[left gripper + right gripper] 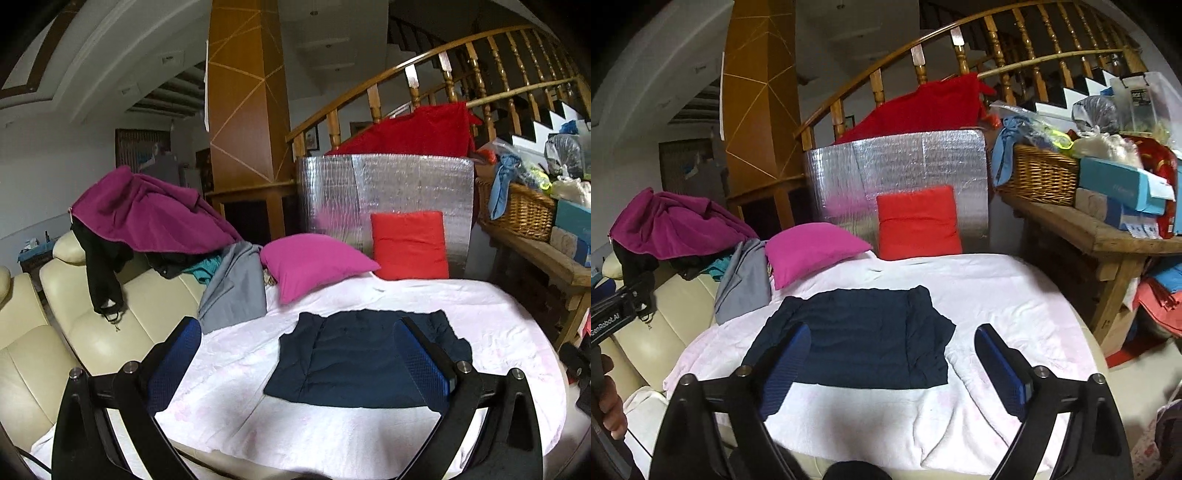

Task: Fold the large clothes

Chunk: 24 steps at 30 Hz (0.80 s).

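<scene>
A dark navy garment [354, 354] lies flat and partly folded on the white cloth-covered surface [498, 317]; it also shows in the right wrist view [857, 336]. My left gripper [295, 354] is open and empty, held above the garment's near left side. My right gripper [892, 354] is open and empty, held above the garment's near right part. The body of the left gripper [617, 314] shows at the left edge of the right wrist view.
A pile of clothes with a magenta garment [147, 214] and a grey one [236, 288] sits on the cream sofa [74, 332] at left. A pink pillow [314, 262] and red cushion [410, 243] lie at the back. A wicker basket [1034, 177] stands on a wooden bench at right.
</scene>
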Tool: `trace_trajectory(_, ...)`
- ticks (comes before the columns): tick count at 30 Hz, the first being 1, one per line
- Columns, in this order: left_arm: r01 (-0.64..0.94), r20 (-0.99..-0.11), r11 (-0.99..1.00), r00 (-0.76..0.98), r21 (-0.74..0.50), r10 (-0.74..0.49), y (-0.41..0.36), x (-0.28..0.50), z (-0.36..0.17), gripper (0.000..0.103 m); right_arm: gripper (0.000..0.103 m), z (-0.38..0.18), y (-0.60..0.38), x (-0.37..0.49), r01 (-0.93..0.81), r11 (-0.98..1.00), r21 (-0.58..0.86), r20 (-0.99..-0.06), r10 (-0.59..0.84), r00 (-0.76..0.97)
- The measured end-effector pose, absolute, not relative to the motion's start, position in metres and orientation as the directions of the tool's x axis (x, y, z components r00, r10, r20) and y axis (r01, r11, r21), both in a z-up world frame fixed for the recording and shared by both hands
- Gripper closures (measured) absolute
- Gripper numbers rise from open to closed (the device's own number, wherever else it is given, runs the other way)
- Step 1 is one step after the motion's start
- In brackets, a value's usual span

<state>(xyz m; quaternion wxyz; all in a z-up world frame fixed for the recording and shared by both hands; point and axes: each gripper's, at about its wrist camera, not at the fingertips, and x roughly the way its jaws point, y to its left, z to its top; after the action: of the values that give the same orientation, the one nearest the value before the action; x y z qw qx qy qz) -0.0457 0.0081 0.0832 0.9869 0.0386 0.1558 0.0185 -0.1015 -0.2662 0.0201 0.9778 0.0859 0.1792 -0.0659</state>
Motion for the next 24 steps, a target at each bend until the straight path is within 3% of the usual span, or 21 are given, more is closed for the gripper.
trace_trajectory(12, -0.035, -0.270, 0.993, 0.961, 0.110, 0.064, -0.001, -0.079, 0.095, 0.000, 0.000, 0.028, -0.261, -0.129, 0.167, 0.969, 0.181, -0.324, -0.101, 0.941)
trace_trajectory(24, -0.032, -0.266, 0.992, 0.962, 0.122, 0.064, -0.004, -0.086, 0.093, 0.000, 0.000, 0.025, -0.251, -0.131, 0.182, 0.965, 0.191, -0.344, -0.108, 0.933)
